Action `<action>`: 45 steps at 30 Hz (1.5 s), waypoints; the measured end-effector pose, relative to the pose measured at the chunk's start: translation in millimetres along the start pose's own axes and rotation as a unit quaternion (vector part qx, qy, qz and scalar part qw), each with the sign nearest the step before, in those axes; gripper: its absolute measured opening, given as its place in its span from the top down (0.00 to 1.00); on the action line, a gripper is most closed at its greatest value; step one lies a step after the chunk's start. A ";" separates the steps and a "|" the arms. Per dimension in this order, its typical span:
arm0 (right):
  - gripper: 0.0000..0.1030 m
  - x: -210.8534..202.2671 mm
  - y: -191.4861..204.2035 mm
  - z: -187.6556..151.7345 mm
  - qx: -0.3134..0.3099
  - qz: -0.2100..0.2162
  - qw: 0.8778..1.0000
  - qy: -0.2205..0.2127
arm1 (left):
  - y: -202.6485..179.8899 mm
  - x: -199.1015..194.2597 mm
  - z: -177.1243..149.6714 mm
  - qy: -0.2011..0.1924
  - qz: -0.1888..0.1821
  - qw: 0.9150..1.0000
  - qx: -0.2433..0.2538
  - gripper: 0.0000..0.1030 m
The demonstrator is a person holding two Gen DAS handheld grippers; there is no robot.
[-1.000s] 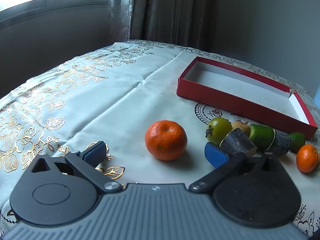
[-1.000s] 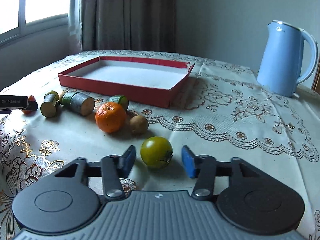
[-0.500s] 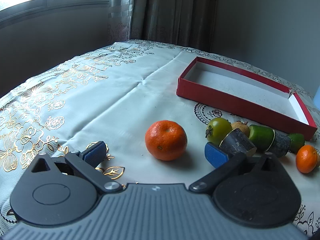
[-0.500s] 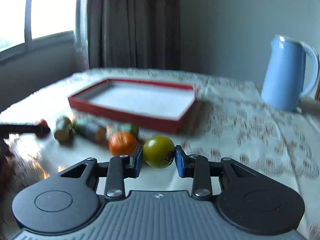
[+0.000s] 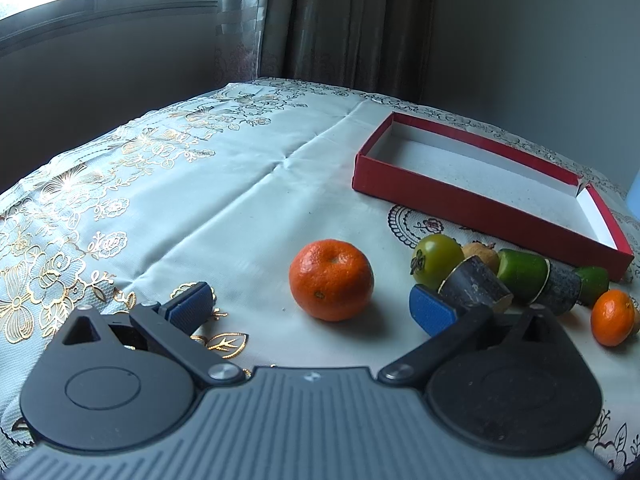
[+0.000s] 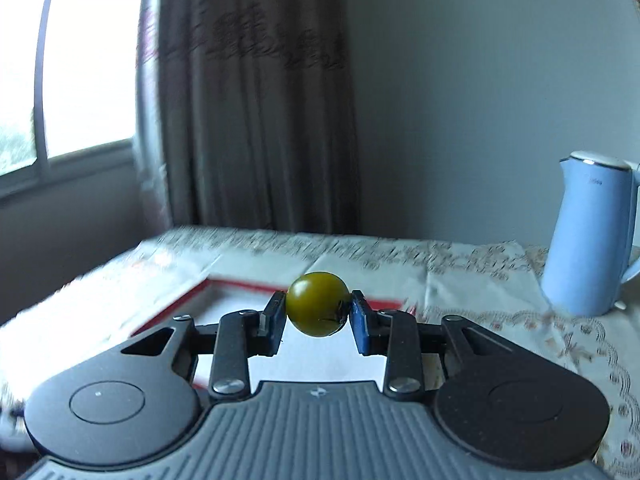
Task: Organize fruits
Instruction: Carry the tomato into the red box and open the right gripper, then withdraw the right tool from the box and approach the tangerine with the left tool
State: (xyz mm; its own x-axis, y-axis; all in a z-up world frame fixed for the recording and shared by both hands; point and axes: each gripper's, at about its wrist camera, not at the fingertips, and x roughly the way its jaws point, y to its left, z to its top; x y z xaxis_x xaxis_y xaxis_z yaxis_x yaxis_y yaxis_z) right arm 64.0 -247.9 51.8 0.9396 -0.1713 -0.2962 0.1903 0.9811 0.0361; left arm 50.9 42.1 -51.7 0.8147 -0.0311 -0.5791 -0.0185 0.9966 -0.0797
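My right gripper (image 6: 318, 311) is shut on a green tomato (image 6: 318, 304) and holds it in the air in front of the red box (image 6: 168, 318), which is blurred below. My left gripper (image 5: 312, 308) stands open low over the cloth, and a large orange (image 5: 331, 278) sits just ahead between its fingers, untouched. To its right lies a row of fruit: another green tomato (image 5: 436, 254), a small brown fruit (image 5: 480, 250), two dark cane pieces (image 5: 476, 286) with green ends, a lime (image 5: 592, 280) and a small orange (image 5: 612, 316). The white-lined red box (image 5: 480, 208) behind them holds nothing.
A light blue kettle (image 6: 588, 248) stands on the table at the right. The embroidered tablecloth (image 5: 180, 200) spreads wide to the left of the fruit. Curtain, window and wall close off the far side.
My right gripper shut on the green tomato and carried it up off the cloth toward the red box. The left view is unchanged.
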 end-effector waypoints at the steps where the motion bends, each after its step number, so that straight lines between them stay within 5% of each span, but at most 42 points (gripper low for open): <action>1: 0.68 8.6 -4.5 7.1 0.009 -0.003 1.000 0.001 | -0.2 0.2 0.0 0.000 0.001 1.000 0.001 0.00; 5: 0.68 60.0 -17.1 15.8 0.020 -0.017 0.998 0.061 | -0.2 0.2 0.1 0.001 0.001 1.000 0.002 0.00; 13: 0.68 137.2 -25.6 -31.5 0.010 -0.056 0.984 0.170 | -0.4 0.4 -0.1 0.001 0.001 1.000 0.002 0.00; 21: 0.68 157.3 -20.2 -55.5 -0.008 -0.074 0.980 0.185 | 0.3 0.5 -0.5 0.001 -0.001 1.000 0.001 0.00; 23: 0.59 157.3 -15.4 -56.9 -0.022 -0.077 0.980 0.185 | 0.6 0.4 -0.9 0.001 -0.001 1.000 0.000 0.00; 27: 0.31 132.7 -9.3 -49.2 -0.029 -0.082 0.985 0.150 | 0.7 0.8 -0.7 0.001 -0.001 1.000 0.000 0.00; 29: 0.25 107.7 -9.4 -44.6 -0.026 -0.074 0.990 0.117 | 0.9 0.4 -1.1 0.001 -0.002 1.000 -0.001 0.00; 35: 0.18 26.6 -22.2 -66.8 -0.020 -0.081 0.995 0.059 | 5.5 -1.2 -1.5 -0.002 -0.011 1.000 -0.012 0.00; 40: 0.18 -2.3 -38.5 -106.4 -0.006 -0.135 0.987 0.083 | 5.9 -3.0 -2.0 -0.003 -0.012 1.000 -0.013 0.00; 45: 0.17 1.3 -57.3 -111.9 0.040 -0.160 0.980 0.114 | 8.6 -6.4 -2.6 -0.007 -0.017 1.000 -0.017 0.00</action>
State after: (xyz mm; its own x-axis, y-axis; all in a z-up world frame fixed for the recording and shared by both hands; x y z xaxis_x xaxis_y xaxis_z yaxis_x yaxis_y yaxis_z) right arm 22.5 -294.2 -57.5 0.7422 -0.4347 -0.5101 0.4945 0.8689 -0.0210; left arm 44.0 50.7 -50.8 0.8235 -0.0639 -0.5638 -0.0096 0.9919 -0.1265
